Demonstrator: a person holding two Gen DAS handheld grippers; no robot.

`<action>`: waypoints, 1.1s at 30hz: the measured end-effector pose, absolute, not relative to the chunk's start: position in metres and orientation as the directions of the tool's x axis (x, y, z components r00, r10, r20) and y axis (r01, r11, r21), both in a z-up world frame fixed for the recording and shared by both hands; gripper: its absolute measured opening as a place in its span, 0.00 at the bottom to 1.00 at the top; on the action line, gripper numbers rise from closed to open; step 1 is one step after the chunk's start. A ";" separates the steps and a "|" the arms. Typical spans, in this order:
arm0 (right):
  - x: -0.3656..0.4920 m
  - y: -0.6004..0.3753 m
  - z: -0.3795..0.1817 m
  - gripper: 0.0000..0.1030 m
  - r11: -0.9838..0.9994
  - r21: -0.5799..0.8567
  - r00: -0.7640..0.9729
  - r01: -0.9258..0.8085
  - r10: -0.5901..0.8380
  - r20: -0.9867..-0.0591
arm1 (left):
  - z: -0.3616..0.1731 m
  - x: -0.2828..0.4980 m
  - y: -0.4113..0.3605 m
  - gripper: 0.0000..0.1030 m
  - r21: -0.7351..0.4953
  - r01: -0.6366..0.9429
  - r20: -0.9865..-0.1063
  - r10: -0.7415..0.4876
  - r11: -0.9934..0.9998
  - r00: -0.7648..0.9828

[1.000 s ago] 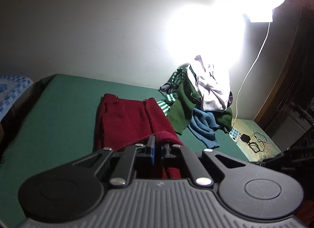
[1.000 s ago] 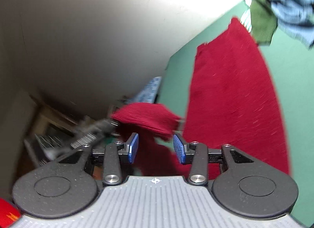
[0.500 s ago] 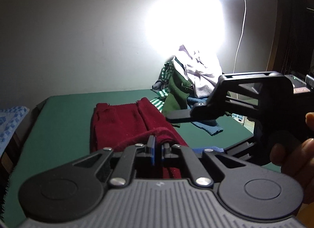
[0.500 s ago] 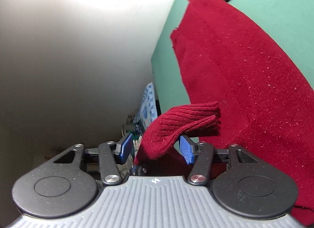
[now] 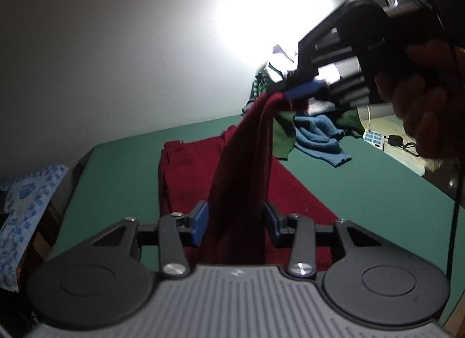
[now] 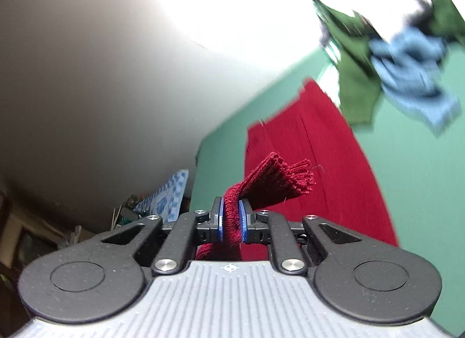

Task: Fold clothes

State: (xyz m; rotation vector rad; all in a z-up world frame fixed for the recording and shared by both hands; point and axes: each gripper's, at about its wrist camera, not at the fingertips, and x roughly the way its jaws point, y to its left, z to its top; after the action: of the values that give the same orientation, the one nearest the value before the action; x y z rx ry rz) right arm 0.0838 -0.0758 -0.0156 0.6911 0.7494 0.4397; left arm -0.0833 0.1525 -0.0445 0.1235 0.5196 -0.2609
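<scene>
Right jaws pinch ribbed cuff of red sweater; left jaws gape around hanging sleeve, gripping nothing. I judge knit soft, limp, stretchy. Body lies on green table near clothes pile.

The sweater is deep red, ribbed at its cuff. The counter under it is covered in plain green. In the pile of clothes lie a mid-blue knit, a dark green garment, a green-and-white striped piece and something white. Both claws are black with grey ribbed bodies and blue pads. At the left lies a pale cloth with a blue print. The wall is off-white.
</scene>
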 end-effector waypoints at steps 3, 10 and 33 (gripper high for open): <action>0.098 -0.077 -0.003 0.12 0.760 0.612 0.684 -0.219 0.567 -0.459 | -0.055 -0.089 0.148 0.43 0.007 0.242 -0.561 -0.196 0.970 0.804; 0.132 -0.079 0.026 0.12 0.847 0.337 0.738 -0.411 0.526 -0.423 | -0.081 -0.088 0.099 0.43 0.019 0.226 -0.625 -0.165 0.974 0.763; 0.220 -0.064 -0.053 0.11 0.815 0.125 0.676 -0.566 0.546 -0.496 | -0.121 -0.061 0.001 0.39 0.001 0.301 -0.753 -0.198 0.953 0.627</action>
State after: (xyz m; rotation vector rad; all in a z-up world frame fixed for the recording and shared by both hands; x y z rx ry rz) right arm 0.2198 -0.0642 -0.0527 -0.0401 0.5444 0.6252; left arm -0.0608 0.0006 -0.1209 0.1313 0.8459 -0.2871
